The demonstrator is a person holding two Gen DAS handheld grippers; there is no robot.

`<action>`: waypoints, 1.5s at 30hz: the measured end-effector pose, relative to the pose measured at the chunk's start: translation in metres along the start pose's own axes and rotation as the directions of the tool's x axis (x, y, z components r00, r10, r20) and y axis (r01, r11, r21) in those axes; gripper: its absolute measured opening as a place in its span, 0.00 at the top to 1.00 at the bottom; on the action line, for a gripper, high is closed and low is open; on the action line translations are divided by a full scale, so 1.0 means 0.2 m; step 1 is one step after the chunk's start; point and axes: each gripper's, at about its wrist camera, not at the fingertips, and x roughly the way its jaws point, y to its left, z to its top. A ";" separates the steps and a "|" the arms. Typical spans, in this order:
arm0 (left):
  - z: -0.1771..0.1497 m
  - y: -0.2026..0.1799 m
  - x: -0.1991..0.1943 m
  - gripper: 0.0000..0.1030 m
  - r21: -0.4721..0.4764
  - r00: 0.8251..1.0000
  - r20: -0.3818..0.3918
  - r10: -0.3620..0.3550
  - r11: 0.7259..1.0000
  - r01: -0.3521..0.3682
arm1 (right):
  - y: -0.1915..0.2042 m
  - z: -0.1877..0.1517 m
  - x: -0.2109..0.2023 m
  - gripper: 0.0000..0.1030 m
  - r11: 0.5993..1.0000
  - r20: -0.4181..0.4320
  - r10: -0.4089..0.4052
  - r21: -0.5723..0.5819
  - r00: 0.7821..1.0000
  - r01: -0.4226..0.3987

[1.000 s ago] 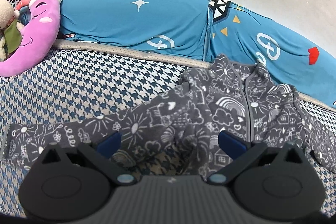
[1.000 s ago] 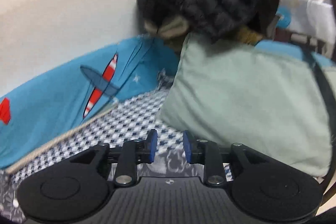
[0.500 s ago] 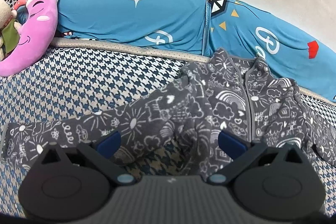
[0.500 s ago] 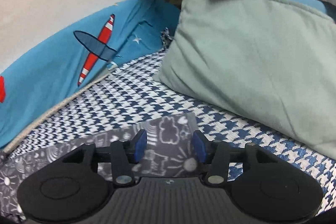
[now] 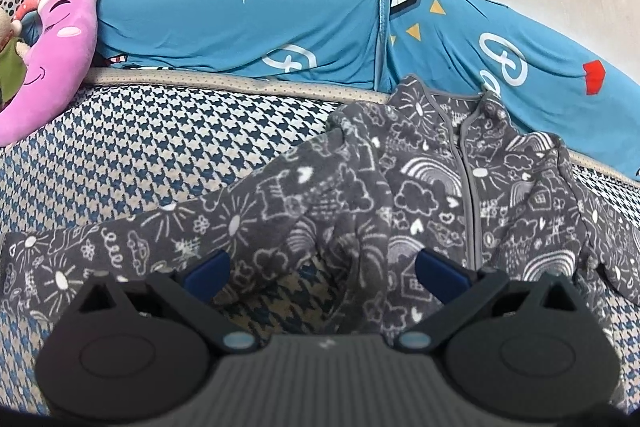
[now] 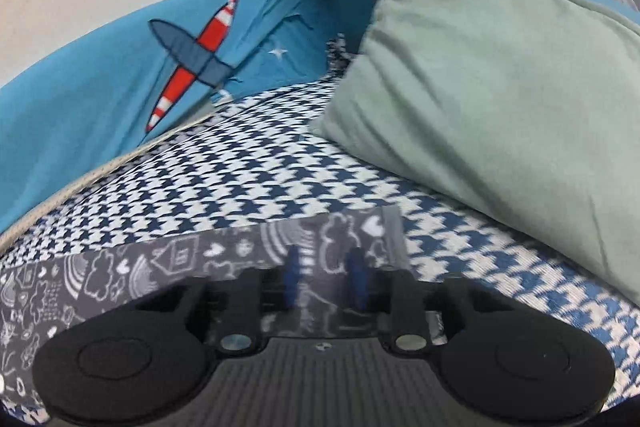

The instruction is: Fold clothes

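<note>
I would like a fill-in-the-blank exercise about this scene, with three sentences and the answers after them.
1. The grey jacket lies on a bed cover with a blue and white ____ pattern.
2. The left gripper hovers over the jacket with its jaws wide ____.
3. In the right wrist view, the right gripper is above the end of a ____ of the jacket, near the green pillow.

Missing words: houndstooth; open; sleeve
</note>
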 end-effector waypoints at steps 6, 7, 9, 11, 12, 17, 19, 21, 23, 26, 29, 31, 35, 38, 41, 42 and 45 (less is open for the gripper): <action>0.01 0.01 0.01 0.00 -0.006 1.000 0.000 0.007 1.000 -0.007 | 0.04 0.05 -0.08 0.96 0.997 0.088 -0.071 0.009 0.994 0.071; 0.01 0.01 0.01 0.00 -0.010 1.000 0.001 0.010 1.000 -0.010 | 0.03 0.07 -0.11 0.97 0.994 0.116 -0.107 0.034 0.987 0.104; 0.03 0.03 0.00 0.00 -0.021 1.000 0.008 0.018 1.000 -0.018 | 0.00 0.10 -0.16 0.97 0.981 0.157 -0.185 0.091 0.970 0.172; 0.05 0.07 -0.01 0.00 -0.040 0.999 0.022 0.029 0.999 -0.028 | -0.05 0.11 -0.20 0.97 0.965 0.175 -0.246 0.138 0.953 0.224; 0.05 0.09 -0.02 0.00 -0.050 0.999 0.026 0.034 0.998 -0.032 | -0.07 0.12 -0.20 0.96 0.967 0.165 -0.229 0.150 0.959 0.206; 0.06 0.14 -0.03 0.00 -0.083 0.999 0.025 0.037 0.996 -0.035 | -0.12 0.10 -0.16 0.89 0.984 0.083 -0.102 0.155 0.991 0.088; 0.06 0.14 -0.04 0.00 -0.079 0.999 0.024 0.037 0.996 -0.035 | -0.14 0.09 -0.15 0.70 0.984 0.060 -0.070 0.168 0.996 0.059; 0.06 0.13 -0.03 0.00 -0.072 0.999 0.025 0.036 0.997 -0.034 | -0.16 0.08 -0.14 0.53 0.981 0.056 -0.053 0.187 0.997 0.042; 0.06 0.13 -0.03 0.00 -0.068 0.999 0.024 0.036 0.997 -0.034 | -0.16 0.08 -0.14 0.43 0.979 0.052 -0.043 0.202 0.998 0.031; 0.06 0.12 -0.02 0.00 -0.066 0.999 0.019 0.032 0.997 -0.031 | -0.17 0.05 -0.11 0.31 0.978 0.029 -0.039 0.208 0.999 0.032; 0.05 0.11 -0.02 0.00 -0.058 0.999 0.016 0.029 0.998 -0.028 | -0.15 0.02 -0.04 0.31 0.980 -0.016 -0.039 0.194 0.999 0.041; 0.04 0.10 -0.01 0.00 -0.056 0.999 0.015 0.029 0.998 -0.028 | -0.12 0.01 -0.02 0.28 0.988 -0.014 -0.054 0.143 0.998 0.055; 0.03 0.09 0.00 0.00 -0.056 1.000 0.010 0.027 0.998 -0.026 | -0.05 -0.02 0.00 0.60 0.996 0.001 -0.048 0.073 0.999 0.048; 0.03 0.08 0.00 0.00 -0.052 1.000 0.006 0.025 0.998 -0.024 | -0.01 -0.01 0.01 0.88 0.998 -0.002 -0.015 0.056 1.000 0.015; 0.03 0.08 0.00 0.00 -0.051 1.000 0.007 0.027 0.998 -0.026 | 0.00 0.00 -0.01 0.90 0.997 0.021 -0.030 0.074 0.999 0.029; 0.03 0.09 0.00 0.00 -0.053 1.000 0.009 0.029 0.998 -0.028 | -0.01 0.01 -0.03 0.90 0.995 0.036 -0.039 0.092 0.999 0.036; 0.04 0.11 0.00 0.00 -0.067 0.999 0.014 0.033 0.997 -0.032 | -0.03 0.05 -0.09 0.91 0.987 0.092 -0.091 0.144 0.992 0.077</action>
